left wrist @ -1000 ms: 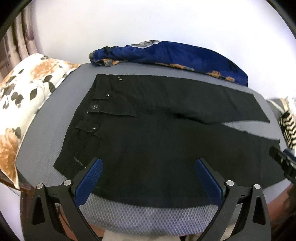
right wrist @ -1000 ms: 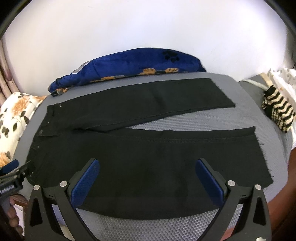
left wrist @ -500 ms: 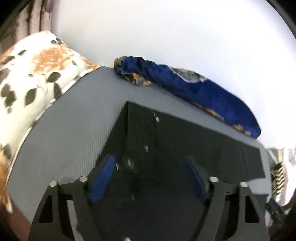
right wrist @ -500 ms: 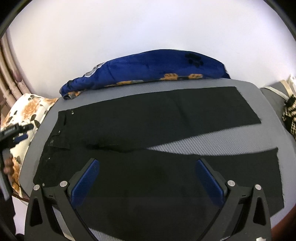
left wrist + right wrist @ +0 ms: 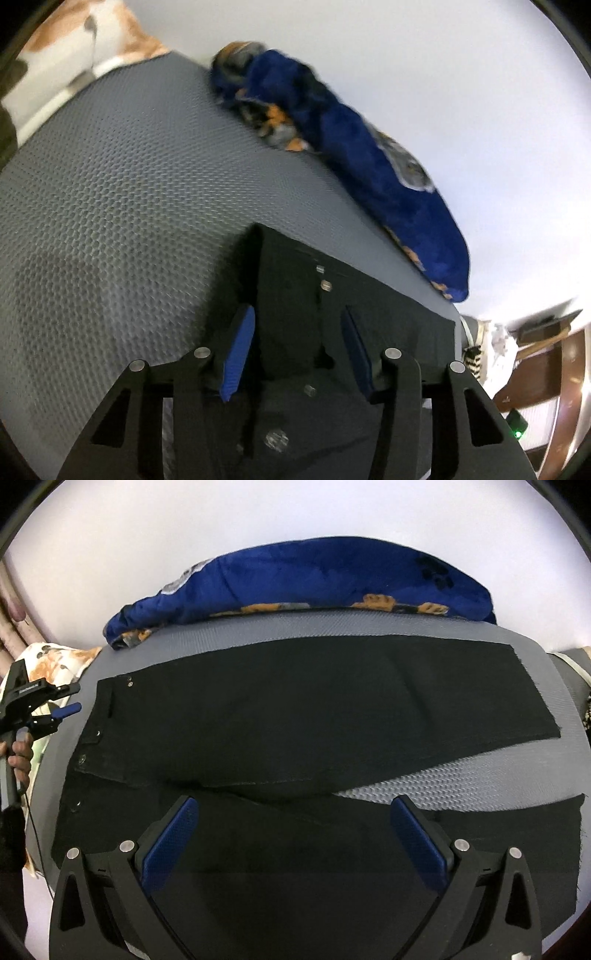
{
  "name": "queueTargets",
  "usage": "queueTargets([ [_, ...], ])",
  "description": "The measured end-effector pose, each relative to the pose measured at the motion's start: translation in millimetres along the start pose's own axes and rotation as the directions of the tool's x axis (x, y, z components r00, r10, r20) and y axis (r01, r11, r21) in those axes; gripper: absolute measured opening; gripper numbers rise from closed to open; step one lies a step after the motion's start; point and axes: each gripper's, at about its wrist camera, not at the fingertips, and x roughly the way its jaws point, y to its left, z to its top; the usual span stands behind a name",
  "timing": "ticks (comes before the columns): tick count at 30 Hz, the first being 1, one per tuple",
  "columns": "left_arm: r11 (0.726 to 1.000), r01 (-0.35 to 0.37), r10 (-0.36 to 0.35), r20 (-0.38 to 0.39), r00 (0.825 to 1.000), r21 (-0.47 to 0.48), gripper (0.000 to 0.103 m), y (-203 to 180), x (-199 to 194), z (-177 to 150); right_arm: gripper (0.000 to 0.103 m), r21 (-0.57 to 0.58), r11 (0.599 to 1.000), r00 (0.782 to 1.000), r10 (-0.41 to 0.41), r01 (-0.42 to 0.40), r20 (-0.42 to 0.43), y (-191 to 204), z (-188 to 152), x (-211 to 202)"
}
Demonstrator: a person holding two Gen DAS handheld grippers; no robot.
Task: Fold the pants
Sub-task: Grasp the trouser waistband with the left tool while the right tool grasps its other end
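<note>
A grey textured bench (image 5: 461, 786) fills mid-frame; black pants (image 5: 280, 716) are spread flat across it. The right gripper (image 5: 295, 834) is held spread above them. The left gripper (image 5: 297, 343) is seen closing over the waistband, nothing pinched.

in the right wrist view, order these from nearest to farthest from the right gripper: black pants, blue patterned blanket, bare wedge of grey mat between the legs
1. Black pants, directly under the right gripper.
2. Bare wedge of grey mat, just ahead, right.
3. Blue patterned blanket, along the far edge.
</note>
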Motion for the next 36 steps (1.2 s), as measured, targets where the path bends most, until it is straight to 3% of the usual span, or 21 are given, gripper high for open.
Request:
queueTargets([
  [5, 1.000, 0.028, -0.028, -0.033, 0.999, -0.001, 0.045, 9, 20, 10, 0.103, -0.017, 1.000, 1.000, -0.004, 0.004, -0.023, 12, 10, 19],
  [9, 0.999, 0.025, -0.024, -0.054, 0.998, 0.019, 0.036, 10, 35, 19, 0.103, -0.029, 1.000, 1.000, -0.001, 0.000, -0.026, 22, 17, 29],
  [14, 0.997, 0.070, -0.068, -0.073, 0.995, 0.025, 0.025, 9, 49, 26, 0.103, -0.049, 0.999, 1.000, -0.002, 0.000, -0.025, 30, 23, 37],
  [19, 0.991, 0.125, -0.121, -0.102, 0.987, 0.041, 0.025, -1, 64, 28, 0.103, -0.050, 0.999, 1.000, 0.000, -0.001, -0.031, 30, 27, 44],
  [28, 0.993, 0.118, -0.115, -0.133, 0.984, 0.015, 0.025, -10, 97, 49, 0.103, -0.068, 0.998, 1.000, 0.014, -0.016, -0.025, 28, 38, 56],
  [31, 0.993, 0.118, -0.118, -0.109, 0.987, -0.002, 0.024, -13, 103, 48, 0.103, -0.105, 0.993, 0.998, 0.057, -0.059, -0.022, 24, 49, 60],
  [32, 0.995, 0.098, -0.095, -0.090, 0.991, 0.021, 0.012, -16, 101, 46, 0.103, -0.120, 0.989, 0.997, 0.080, -0.082, -0.020, 21, 55, 61],
  [33, 0.996, 0.083, -0.080, -0.078, 0.994, 0.045, 0.008, -19, 99, 44, 0.103, -0.134, 0.985, 0.994, 0.105, -0.107, -0.024, 17, 62, 63],
  [36, 0.991, 0.112, -0.110, -0.030, 0.993, 0.070, 0.008, -33, 84, 36, 0.103, -0.201, 0.967, 0.987, 0.156, -0.159, -0.028, 4, 92, 68],
])
